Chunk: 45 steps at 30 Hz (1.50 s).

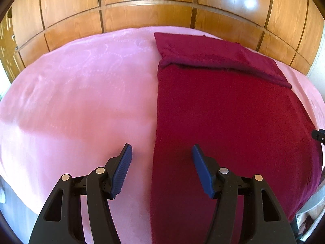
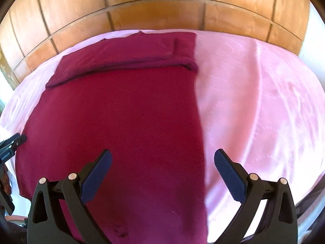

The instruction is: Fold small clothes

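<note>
A dark red garment [image 1: 229, 118] lies flat on a pink bed cover [image 1: 81, 93], with its far end folded back over itself in a band [image 1: 213, 55]. In the right wrist view the garment [image 2: 121, 122] fills the left and middle, the folded band [image 2: 130, 55] at its far end. My left gripper [image 1: 161, 152] is open and empty, straddling the garment's left edge near its close end. My right gripper [image 2: 162, 158] is open and empty, straddling the garment's right edge. The right gripper's tip shows at the left wrist view's right edge [image 1: 319, 135].
A wooden panelled wardrobe [image 1: 152, 2] stands behind the bed. The pink cover [image 2: 254, 101] extends bare to the right of the garment. The bed's near edge drops off at the lower corners. The left gripper's tip [image 2: 12, 142] shows at the left edge of the right wrist view.
</note>
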### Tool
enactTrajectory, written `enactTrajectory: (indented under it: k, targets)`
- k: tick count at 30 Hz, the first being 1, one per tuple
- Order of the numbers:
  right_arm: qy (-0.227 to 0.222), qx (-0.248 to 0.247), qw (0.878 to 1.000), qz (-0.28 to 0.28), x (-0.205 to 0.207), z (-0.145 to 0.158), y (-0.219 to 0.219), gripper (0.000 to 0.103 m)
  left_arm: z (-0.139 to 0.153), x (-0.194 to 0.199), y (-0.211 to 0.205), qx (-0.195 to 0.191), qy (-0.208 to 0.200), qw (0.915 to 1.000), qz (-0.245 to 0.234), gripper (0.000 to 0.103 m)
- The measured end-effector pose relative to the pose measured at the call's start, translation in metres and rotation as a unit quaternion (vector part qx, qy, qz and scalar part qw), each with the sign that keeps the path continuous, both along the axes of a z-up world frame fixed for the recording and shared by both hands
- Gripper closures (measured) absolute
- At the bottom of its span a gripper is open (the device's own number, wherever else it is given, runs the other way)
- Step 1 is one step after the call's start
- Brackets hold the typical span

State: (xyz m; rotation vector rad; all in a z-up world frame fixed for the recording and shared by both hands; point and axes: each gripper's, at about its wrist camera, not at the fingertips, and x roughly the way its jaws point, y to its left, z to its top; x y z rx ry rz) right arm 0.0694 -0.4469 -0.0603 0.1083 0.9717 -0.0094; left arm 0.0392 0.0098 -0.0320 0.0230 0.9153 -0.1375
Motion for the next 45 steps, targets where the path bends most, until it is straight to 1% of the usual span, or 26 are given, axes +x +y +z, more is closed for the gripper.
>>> enactTrajectory:
  k: [3,7,14,15,16,18,19,20,21,22,23,24,25,26,27,28,30,31,34,36,39,40,42,45]
  targets:
    - [0.013,0.026,0.999,-0.012,-0.01,-0.005,-0.012,0.002,-0.001,-0.007,0.002,-0.003,0.002,1.0,-0.001,0.043]
    - [0.031,0.067,0.997,-0.009,-0.026,-0.012,-0.019,0.002,-0.001,-0.016,0.002,-0.001,0.006,1.0,-0.005,0.043]
    - [0.059,0.096,0.994,0.005,-0.052,-0.021,-0.02,0.003,-0.001,-0.03,0.001,0.005,0.021,0.9994,-0.028,0.043]
    - [0.062,0.098,0.993,0.009,-0.054,-0.022,-0.02,0.003,-0.002,-0.032,0.001,0.006,0.023,0.9992,-0.033,0.043]
    - [0.069,0.099,0.993,0.014,-0.058,-0.024,-0.02,0.006,-0.003,-0.036,0.001,0.008,0.026,0.9989,-0.038,0.043]
    - [0.084,0.104,0.991,0.022,-0.062,-0.027,-0.022,0.016,-0.003,-0.041,0.001,0.007,0.034,0.9983,-0.046,0.044]
    - [0.09,0.103,0.99,0.027,-0.065,-0.028,-0.022,0.025,-0.004,-0.044,0.001,0.003,0.04,0.9977,-0.054,0.048]
    - [0.093,0.099,0.99,0.031,-0.066,-0.029,-0.023,0.037,-0.004,-0.047,0.001,-0.003,0.046,0.9969,-0.063,0.055]
    - [0.097,0.098,0.99,0.034,-0.066,-0.029,-0.024,0.044,-0.004,-0.05,0.001,-0.008,0.052,0.996,-0.072,0.066]
    - [0.104,0.105,0.988,0.038,-0.067,-0.029,-0.025,0.059,-0.004,-0.054,0.0,-0.016,0.059,0.9943,-0.087,0.073]
    - [0.108,0.109,0.987,0.042,-0.067,-0.029,-0.026,0.07,-0.004,-0.055,-0.001,-0.021,0.063,0.9929,-0.098,0.084]
    - [0.109,0.111,0.987,0.046,-0.068,-0.026,-0.027,0.076,-0.002,-0.056,-0.001,-0.021,0.063,0.9922,-0.106,0.092]
    - [0.108,0.114,0.986,0.054,-0.069,-0.021,-0.027,0.086,0.001,-0.058,-0.001,-0.025,0.061,0.991,-0.116,0.094]
    - [0.105,0.121,0.985,0.059,-0.069,-0.016,-0.028,0.092,0.004,-0.058,0.001,-0.037,0.062,0.99,-0.121,0.094]
    - [0.099,0.131,0.984,0.066,-0.069,-0.009,-0.029,0.092,0.009,-0.057,0.004,-0.056,0.063,0.9888,-0.124,0.096]
    - [0.086,0.14,0.984,0.074,-0.068,0.002,-0.029,0.092,0.017,-0.054,0.011,-0.094,0.064,0.9854,-0.127,0.096]
    - [0.064,0.161,0.981,0.085,-0.064,0.016,-0.028,0.092,0.026,-0.048,0.018,-0.135,0.063,0.9804,-0.129,0.099]
    - [0.05,0.174,0.979,0.091,-0.058,0.025,-0.026,0.092,0.033,-0.044,0.021,-0.159,0.059,0.9771,-0.128,0.099]
    - [0.022,0.198,0.975,0.1,-0.039,0.038,-0.023,0.092,0.046,-0.03,0.024,-0.208,0.052,0.9685,-0.126,0.1]
    - [0.005,0.228,0.969,0.092,-0.024,0.044,-0.028,0.092,0.054,-0.016,0.024,-0.231,0.046,0.9639,-0.124,0.1]
    - [-0.014,0.265,0.962,0.058,0.002,0.047,-0.042,0.092,0.059,0.003,0.025,-0.266,0.041,0.9563,-0.114,0.1]
    - [-0.017,0.275,0.96,0.041,0.013,0.045,-0.049,0.092,0.059,0.015,0.025,-0.277,0.043,0.954,-0.106,0.1]
    - [-0.02,0.276,0.961,0.017,0.034,0.041,-0.058,0.092,0.056,0.041,0.027,-0.289,0.053,0.9523,-0.082,0.1]
    - [-0.022,0.285,0.958,-0.009,0.057,0.035,-0.065,0.089,0.046,0.079,0.032,-0.312,0.069,0.9472,-0.025,0.1]
